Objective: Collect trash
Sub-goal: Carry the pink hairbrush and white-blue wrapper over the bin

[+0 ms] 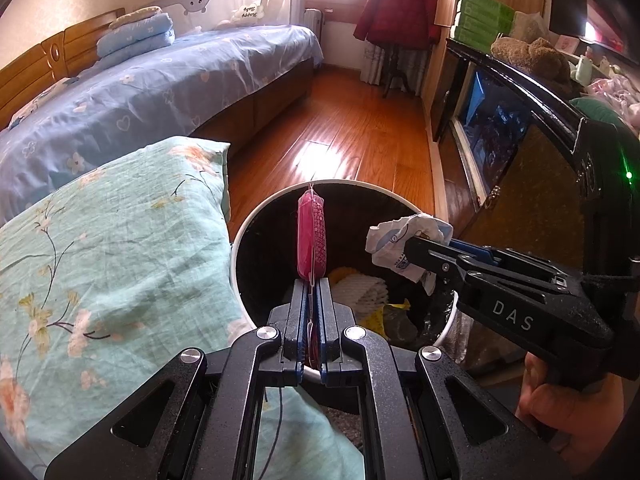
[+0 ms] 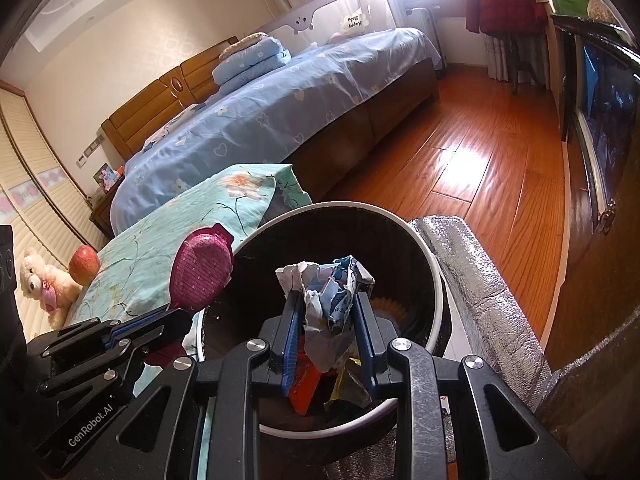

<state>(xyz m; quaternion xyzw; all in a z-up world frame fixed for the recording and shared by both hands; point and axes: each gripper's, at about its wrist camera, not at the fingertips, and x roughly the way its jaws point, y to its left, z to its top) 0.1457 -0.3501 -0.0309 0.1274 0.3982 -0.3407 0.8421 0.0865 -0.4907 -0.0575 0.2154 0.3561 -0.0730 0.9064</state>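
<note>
The pink packet (image 1: 311,236) hung edge-on above the mouth of the trash bin (image 1: 256,216), pinched by its thin bottom seam in the left gripper (image 1: 312,284), whose jaws were pressed right together on it. From the right wrist view that same packet showed its dotted flat face, poised over the bin's left rim. And alongside it, the crumpled white-and-blue wrapper (image 2: 328,292) sat squeezed between the blue pads of the right gripper (image 2: 328,280), jaws clamped on the wad, held over the bin's opening too. Down inside the black-lined bin lay earlier rubbish: a yellow-and-white ribbed piece (image 1: 360,284) and some orange and yellow scraps (image 2: 308,384). To the left, the floral teal cushion (image 1: 108,248) pressed against the bin; an apple (image 2: 84,266) and a teddy bear (image 2: 38,284) rested at its far end. A silver foil roll (image 2: 476,276) lay just right of the bin.
</note>
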